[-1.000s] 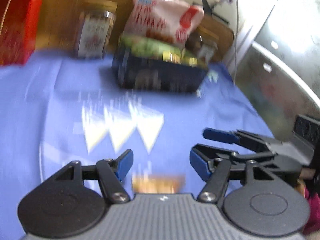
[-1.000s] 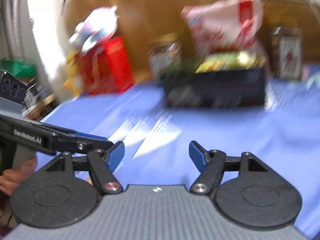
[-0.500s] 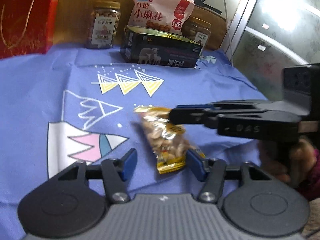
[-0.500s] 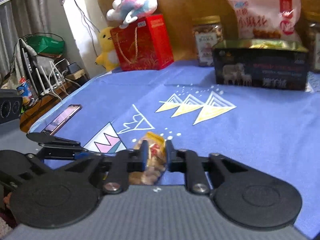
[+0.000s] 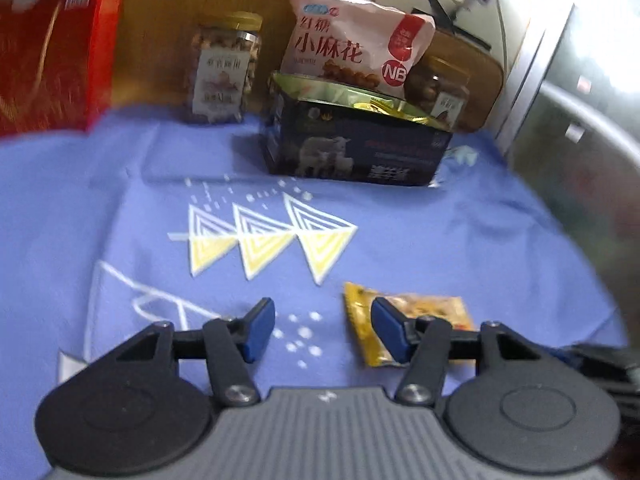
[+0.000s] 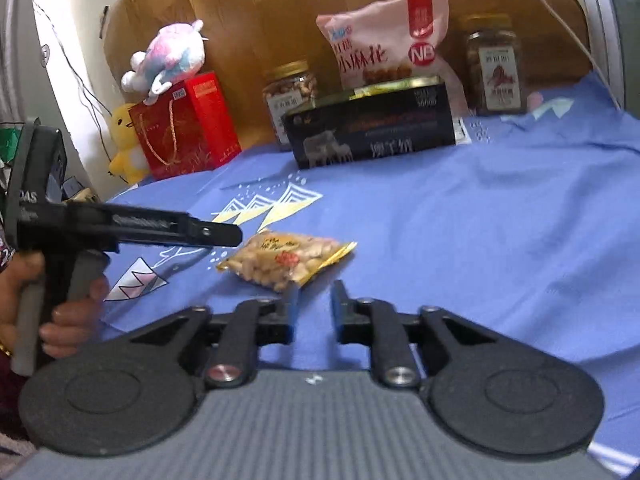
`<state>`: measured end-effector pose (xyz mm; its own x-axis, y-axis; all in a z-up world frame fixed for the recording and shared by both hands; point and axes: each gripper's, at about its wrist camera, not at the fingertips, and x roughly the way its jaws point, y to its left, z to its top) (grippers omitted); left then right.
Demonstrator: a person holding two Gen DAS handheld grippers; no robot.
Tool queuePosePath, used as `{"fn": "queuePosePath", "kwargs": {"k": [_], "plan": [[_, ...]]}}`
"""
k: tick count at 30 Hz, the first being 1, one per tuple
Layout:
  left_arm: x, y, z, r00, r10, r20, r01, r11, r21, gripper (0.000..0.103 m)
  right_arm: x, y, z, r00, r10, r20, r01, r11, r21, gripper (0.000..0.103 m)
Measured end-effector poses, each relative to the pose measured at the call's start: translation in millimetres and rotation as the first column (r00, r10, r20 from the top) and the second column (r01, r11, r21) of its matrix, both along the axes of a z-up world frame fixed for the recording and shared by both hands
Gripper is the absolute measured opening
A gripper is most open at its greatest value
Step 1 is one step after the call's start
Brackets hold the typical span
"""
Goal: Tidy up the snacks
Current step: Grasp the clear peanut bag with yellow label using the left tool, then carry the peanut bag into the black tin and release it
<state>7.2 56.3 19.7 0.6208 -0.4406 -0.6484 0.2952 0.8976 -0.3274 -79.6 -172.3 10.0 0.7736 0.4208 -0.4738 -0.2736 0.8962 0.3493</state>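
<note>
A small yellow packet of nuts (image 5: 424, 312) lies flat on the blue tablecloth (image 5: 460, 240). My left gripper (image 5: 325, 330) hovers low over the cloth with its jaws opening. The packet lies at its right finger, and the pads do not press on it. In the right wrist view the packet (image 6: 284, 258) lies just ahead of my right gripper (image 6: 316, 302). Those jaws are opening too, with a narrow bare gap between the pads. The left gripper (image 6: 228, 236) reaches in from the left, beside the packet's far end.
At the back stands a dark open box with a sheep picture (image 6: 372, 132), a pink snack bag (image 6: 384, 44) leaning behind it. Two nut jars (image 6: 290, 92) (image 6: 496, 68) flank it. A red gift bag (image 6: 184, 124) with plush toys (image 6: 172, 56) stands back left.
Half a second ago the right jaws stood nearly shut at the packet; now they are wider and drawn back. The left gripper has shifted left, so the packet sits at its right finger.
</note>
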Motion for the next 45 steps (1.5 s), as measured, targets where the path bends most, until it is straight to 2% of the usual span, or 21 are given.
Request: {"fn": "queuePosePath", "kwargs": {"k": [1, 2, 5, 10, 13, 15, 18, 19, 20, 23, 33, 38, 45], "plan": [[0.8, 4.0, -0.2, 1.000, -0.013, -0.026, 0.012, 0.999, -0.042, 0.055, 1.7, -0.3, 0.2, 1.000, 0.009, 0.005, -0.010, 1.000, 0.003, 0.052], [1.7, 7.6, -1.0, 0.998, -0.038, -0.051, 0.034, 0.996, -0.086, 0.055, 3.7, 1.5, 0.1, 1.000, 0.020, 0.012, -0.020, 1.000, 0.001, 0.056], [1.7, 7.6, -2.9, 0.991, -0.112, -0.080, 0.098, 0.983, -0.156, 0.057, 10.4, 15.4, -2.5, 0.998, 0.054, 0.028, -0.053, 0.997, -0.059, 0.056], [7.4, -8.1, -8.2, 0.980, -0.177, -0.095, 0.162, 0.975, -0.152, 0.057, 18.6, 30.1, -10.0, 0.997, 0.069, 0.018, -0.066, 0.989, -0.131, 0.056], [12.7, -15.4, -11.2, 0.977, -0.194, -0.093, 0.179, 0.972, -0.153, 0.054, 20.0, 33.2, -10.3, 0.997, 0.071, 0.031, -0.065, 0.984, -0.166, 0.056], [15.8, -18.9, -12.7, 0.975, -0.198, -0.098, 0.182, 0.972, -0.147, 0.039, 21.7, 33.4, -10.2, 0.997, 0.074, 0.032, -0.067, 0.983, -0.171, 0.056], [19.5, -18.4, -15.1, 0.973, -0.198, -0.116, 0.179, 0.972, -0.155, 0.027, 25.4, 37.3, -9.5, 0.997, 0.070, 0.040, -0.060, 0.977, -0.202, 0.044], [20.5, -17.5, -15.3, 0.973, -0.197, -0.118, 0.178, 0.972, -0.156, 0.025, 26.6, 40.1, -9.0, 0.997, 0.062, 0.046, -0.050, 0.974, -0.222, 0.035], [20.7, -16.9, -15.5, 0.973, -0.199, -0.121, 0.179, 0.971, -0.159, 0.022, 28.0, 41.2, -8.7, 0.997, 0.056, 0.050, -0.043, 0.970, -0.240, 0.031], [18.3, -15.1, -14.3, 0.973, -0.201, -0.117, 0.182, 0.971, -0.157, 0.020, 30.6, 40.7, -7.3, 0.997, 0.066, 0.051, -0.052, 0.970, -0.239, 0.028], [29.1, -19.2, 20.8, 0.979, -0.200, -0.038, 0.194, 0.972, -0.130, 0.020, 42.3, 38.3, 14.5, 0.989, 0.048, 0.142, -0.012, 0.970, -0.243, 0.026], [47.8, -25.7, 36.6, 0.978, -0.207, -0.004, 0.206, 0.975, -0.088, 0.020, 61.0, 35.0, 25.3, 0.981, 0.043, 0.187, 0.006, 0.967, -0.254, 0.026], [85.9, -33.2, 58.4, 0.979, -0.197, 0.052, 0.200, 0.977, -0.068, 0.020, 99.7, 27.0, 50.3, 0.958, 0.042, 0.285, 0.034, 0.966, -0.257, 0.026]]}}
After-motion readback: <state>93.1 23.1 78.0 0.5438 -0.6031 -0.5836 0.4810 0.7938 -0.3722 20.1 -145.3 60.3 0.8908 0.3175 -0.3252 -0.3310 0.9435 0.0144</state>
